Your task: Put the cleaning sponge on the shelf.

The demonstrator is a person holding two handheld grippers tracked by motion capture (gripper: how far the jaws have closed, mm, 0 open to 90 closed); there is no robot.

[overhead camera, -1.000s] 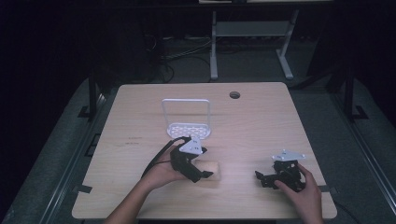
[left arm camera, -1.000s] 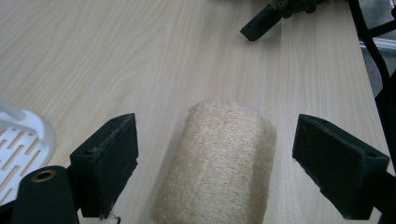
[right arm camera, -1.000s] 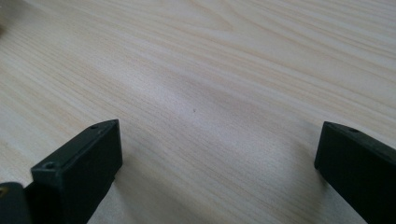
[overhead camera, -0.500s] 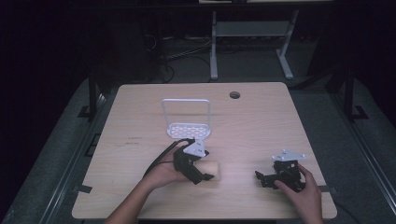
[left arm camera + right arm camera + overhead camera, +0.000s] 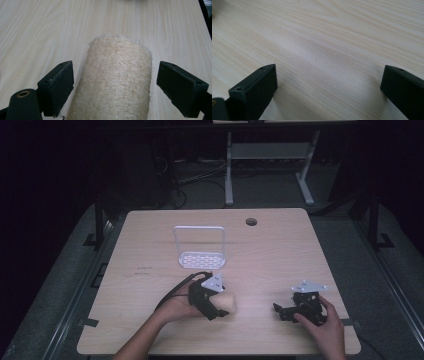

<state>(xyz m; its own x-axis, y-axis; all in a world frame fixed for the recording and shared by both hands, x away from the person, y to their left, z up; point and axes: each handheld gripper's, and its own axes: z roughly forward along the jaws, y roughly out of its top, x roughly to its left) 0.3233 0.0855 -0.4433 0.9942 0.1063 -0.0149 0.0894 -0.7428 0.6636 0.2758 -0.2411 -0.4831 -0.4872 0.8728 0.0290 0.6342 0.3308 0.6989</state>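
Note:
A tan, coarse-fibred cylinder [image 5: 229, 303] lies on its side on the wooden table [image 5: 270, 255], near the front left. My left gripper [image 5: 216, 308] straddles it. In the left gripper view the cylinder [image 5: 117, 80] runs lengthwise between the jaws of the left gripper [image 5: 116, 73]. The jaws stand open, with a thin gap on the left side and a wider one on the right. My right gripper [image 5: 283, 312] rests low at the front right, held by a hand. In the right gripper view the right gripper [image 5: 329, 80] is open wide over bare wood.
A white wire rack [image 5: 200, 251] with a perforated base stands upright behind the left gripper, mid-table. A round cable hole [image 5: 251, 221] sits near the far edge. A cable trails from the left gripper toward the front left. Dark floor surrounds the table.
My left gripper has edged slightly right and nearer, further around the cylinder. The right gripper has stayed put.

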